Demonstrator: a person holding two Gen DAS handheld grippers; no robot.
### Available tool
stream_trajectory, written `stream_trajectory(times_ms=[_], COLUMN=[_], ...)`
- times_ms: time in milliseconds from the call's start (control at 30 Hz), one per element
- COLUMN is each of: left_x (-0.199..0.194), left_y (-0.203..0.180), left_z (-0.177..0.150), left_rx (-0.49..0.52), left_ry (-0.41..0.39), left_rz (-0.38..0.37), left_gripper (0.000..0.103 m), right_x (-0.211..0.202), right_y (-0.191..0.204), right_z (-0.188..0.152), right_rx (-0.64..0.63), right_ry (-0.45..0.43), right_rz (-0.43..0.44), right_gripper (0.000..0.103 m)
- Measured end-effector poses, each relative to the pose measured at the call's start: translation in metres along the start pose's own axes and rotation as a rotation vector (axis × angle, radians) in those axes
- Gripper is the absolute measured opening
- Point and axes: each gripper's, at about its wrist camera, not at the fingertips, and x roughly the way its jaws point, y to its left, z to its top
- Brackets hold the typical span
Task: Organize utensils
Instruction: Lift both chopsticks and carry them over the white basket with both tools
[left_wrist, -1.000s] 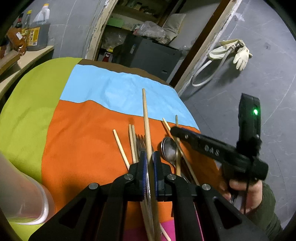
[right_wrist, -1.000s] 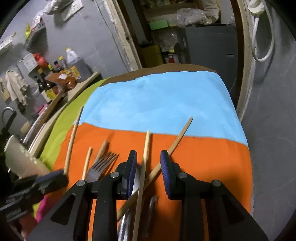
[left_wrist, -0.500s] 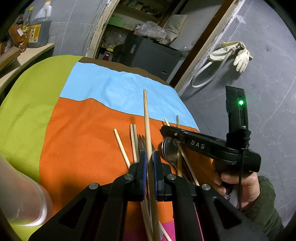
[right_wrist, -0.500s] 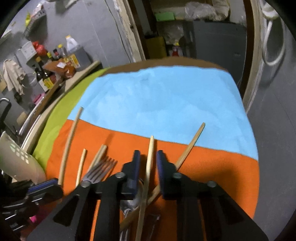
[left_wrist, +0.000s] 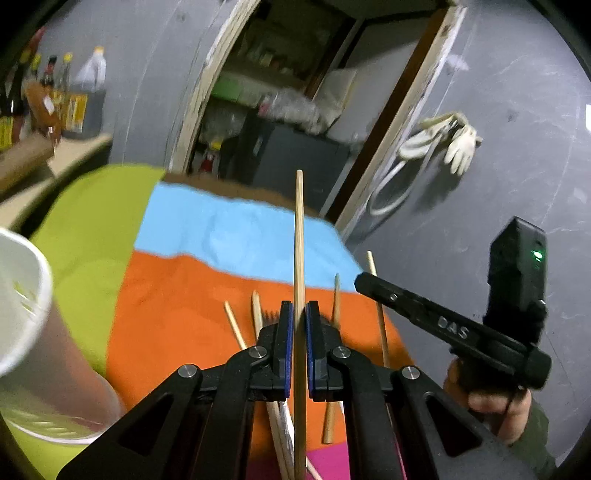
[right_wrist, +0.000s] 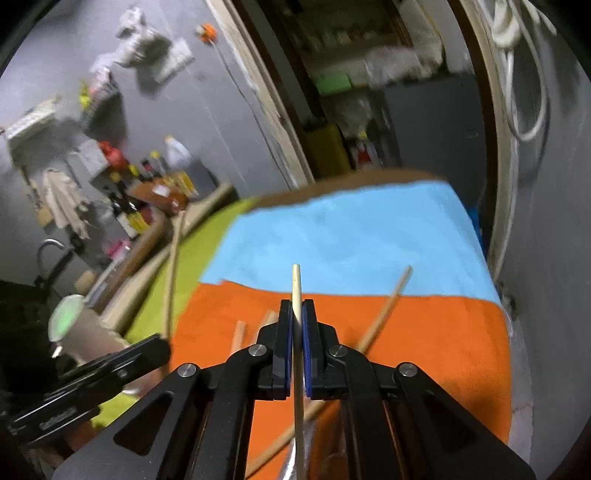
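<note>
My left gripper (left_wrist: 299, 314) is shut on a long wooden chopstick (left_wrist: 299, 243) and holds it lifted above the orange cloth. My right gripper (right_wrist: 297, 314) is shut on a pale chopstick (right_wrist: 296, 284), also raised; it shows in the left wrist view (left_wrist: 373, 286) as a black arm on the right. Several more chopsticks (left_wrist: 376, 306) and a fork (left_wrist: 275, 315), mostly hidden by my fingers, lie on the orange part of the cloth (left_wrist: 177, 314). A white paper cup (left_wrist: 33, 332) stands close on the left and shows in the right wrist view (right_wrist: 79, 328).
The cloth has green, blue, orange and pink patches; its right edge (right_wrist: 495, 280) drops to the floor. A shelf with bottles (left_wrist: 77, 103) stands at the left. A doorway with a dark cabinet (left_wrist: 291, 162) lies behind. Gloves and a hose (left_wrist: 443, 144) hang on the wall.
My right gripper has shut on a chopstick and lifted it. My left gripper has risen with its chopstick, toward the paper cup on the left.
</note>
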Motion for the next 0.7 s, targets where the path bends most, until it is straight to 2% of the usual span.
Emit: stream_trajectory(times_ms=[400, 700], left_x=[-0.087, -0.166], left_y=[0.000, 0.039], left_z=[0.040, 0.075], left_rx=[0.042, 0.116], left_ry=[-0.249, -0.386], left_rz=[0.054, 0.237], left_gripper=[0.004, 0.004], right_x=[-0.058, -0.060], right_y=[0.092, 0.172], right_z=[0.033, 0.057], right_rx=[-0.145, -0.186], right_ry=[-0.269, -0.503], right_rz=[0.118, 0.210], right_gripper=[0.003, 0.003])
